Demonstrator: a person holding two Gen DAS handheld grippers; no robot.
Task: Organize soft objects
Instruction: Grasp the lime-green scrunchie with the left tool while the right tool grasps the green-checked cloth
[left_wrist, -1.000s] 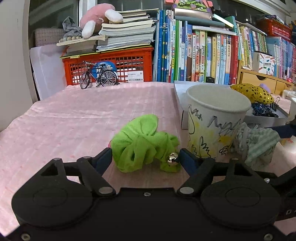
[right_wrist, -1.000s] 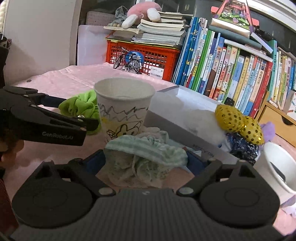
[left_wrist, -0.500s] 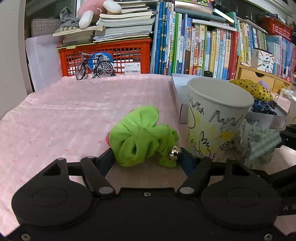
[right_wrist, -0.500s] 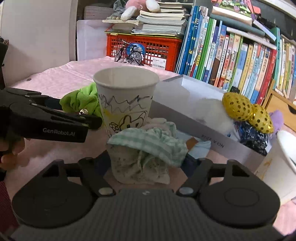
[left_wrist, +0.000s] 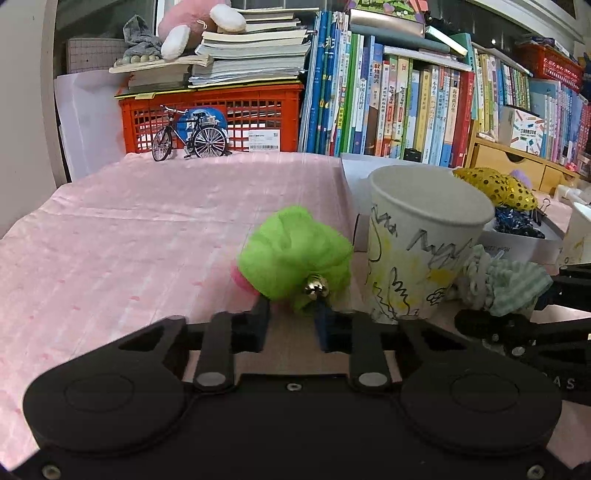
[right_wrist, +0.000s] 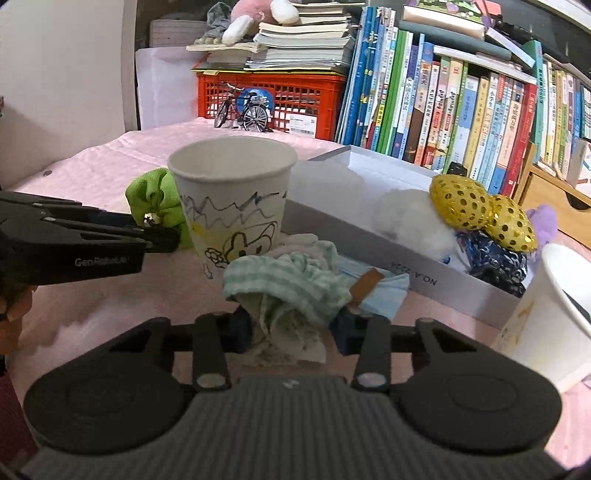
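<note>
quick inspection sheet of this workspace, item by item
surface: pink cloth, creased.
job's things: green scrunchie and striped scrunchie either side of the doodled cup; white box holds gold and dark pieces.
clutter: second cup, toy bike.
tools: left tool shut on green scrunchie; right tool has just been closing, pinching striped scrunchie.
cables: nothing seen.
surroundings: red crate, books, plush on top.

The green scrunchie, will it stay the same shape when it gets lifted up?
Probably not. The green scrunchie is ruffled cloth, already bunched where the left gripper has just closed on it, so it should flop and sag. It looks light. Its little metal charm may dangle.
</note>
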